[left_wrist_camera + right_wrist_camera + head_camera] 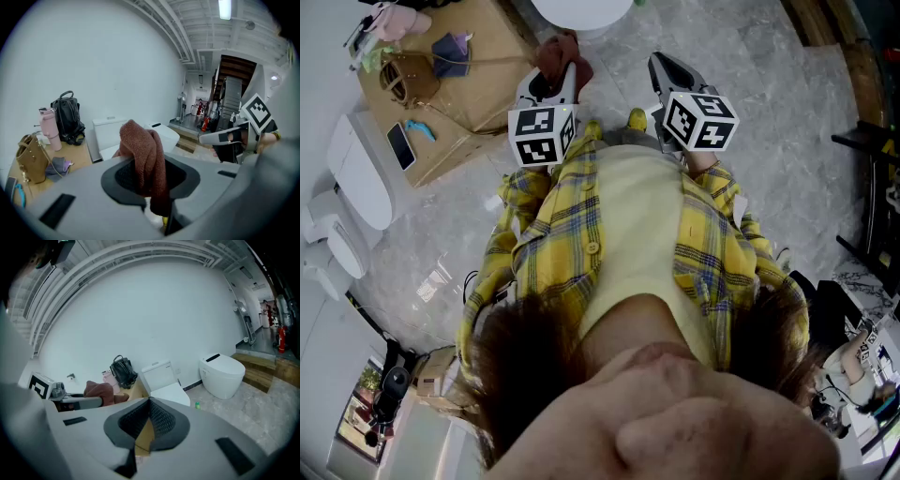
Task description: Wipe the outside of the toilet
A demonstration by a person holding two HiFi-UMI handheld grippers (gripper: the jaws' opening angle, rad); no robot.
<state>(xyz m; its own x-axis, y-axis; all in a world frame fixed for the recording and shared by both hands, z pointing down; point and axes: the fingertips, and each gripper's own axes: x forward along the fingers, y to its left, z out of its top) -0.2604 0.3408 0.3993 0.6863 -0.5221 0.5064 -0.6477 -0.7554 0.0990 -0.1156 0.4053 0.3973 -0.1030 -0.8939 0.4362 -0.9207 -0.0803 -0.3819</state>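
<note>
Clamping a rust cloth (140,145), left gripper (150,180) hovers above marble floor (759,84); right gripper (149,403) closed.

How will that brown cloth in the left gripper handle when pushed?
Probably floppy: the cloth droops over the left gripper in soft folds. Its knitted look suggests it's light and grips rather than slides.

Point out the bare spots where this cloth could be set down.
Most open: the marble floor right of the right gripper, reaching to the black rack. A smaller bare stretch lies between the wooden platform and the yellow sleeve. The platform itself is crowded: handbag, phone, purple pouch.
</note>
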